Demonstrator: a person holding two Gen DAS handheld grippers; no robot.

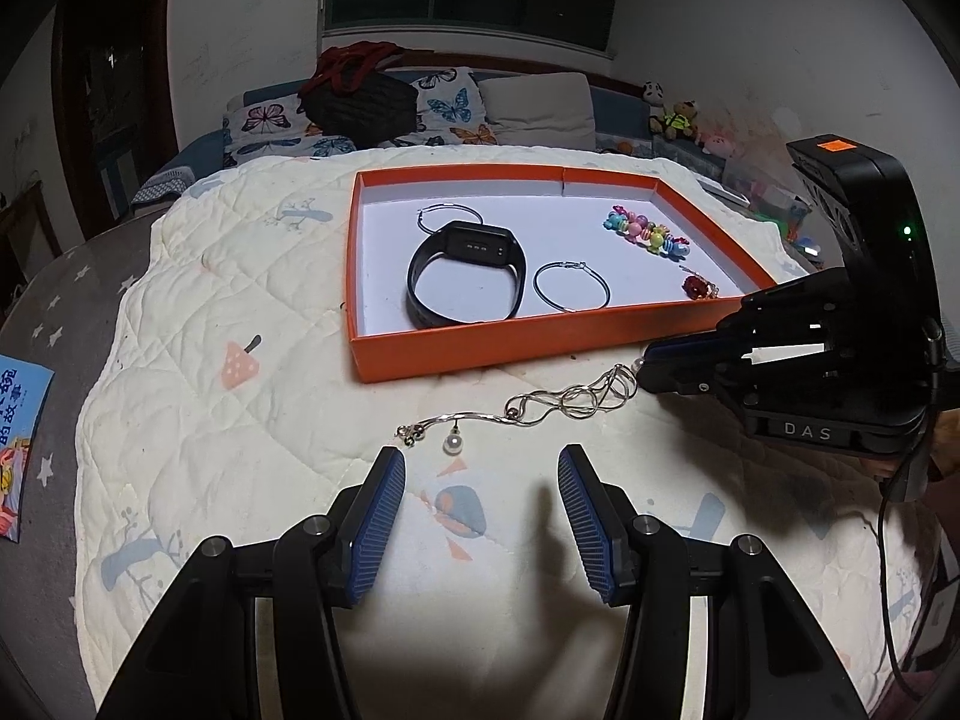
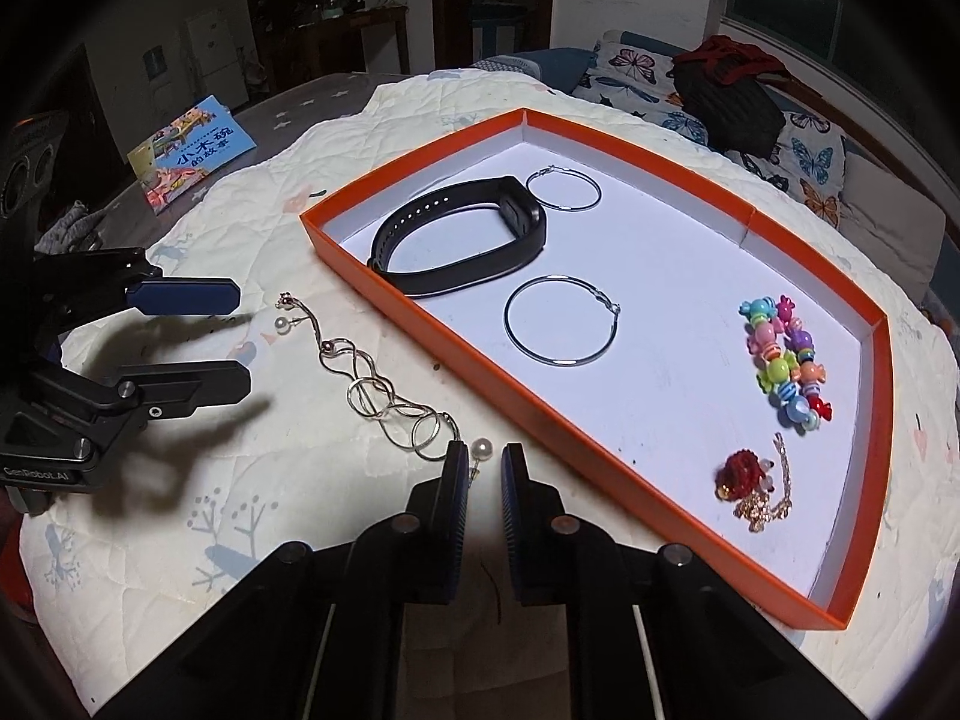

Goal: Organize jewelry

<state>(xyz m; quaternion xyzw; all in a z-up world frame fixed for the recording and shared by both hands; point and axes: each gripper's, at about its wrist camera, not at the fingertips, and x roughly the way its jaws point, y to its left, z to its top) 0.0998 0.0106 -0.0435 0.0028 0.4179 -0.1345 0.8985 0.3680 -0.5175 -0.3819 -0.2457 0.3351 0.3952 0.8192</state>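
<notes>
The right gripper (image 2: 485,461) pinches a pearl earring (image 2: 480,450) bound for the orange tray (image 2: 606,468); the left gripper (image 1: 480,468) waits, jaws apart and empty.

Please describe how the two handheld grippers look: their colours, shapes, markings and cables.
Both are black, with angular linkage arms and ribbed blue pads. The left gripper carries white "GenRobot.AI" lettering. The right gripper shows "DAS" lettering, an orange sticker, a green light and a black cable.

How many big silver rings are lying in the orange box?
2. One silver hoop lies at the far side of the orange box, right beside the black watch band. The other hoop lies nearer, just this side of the band. None looks hidden.
</notes>
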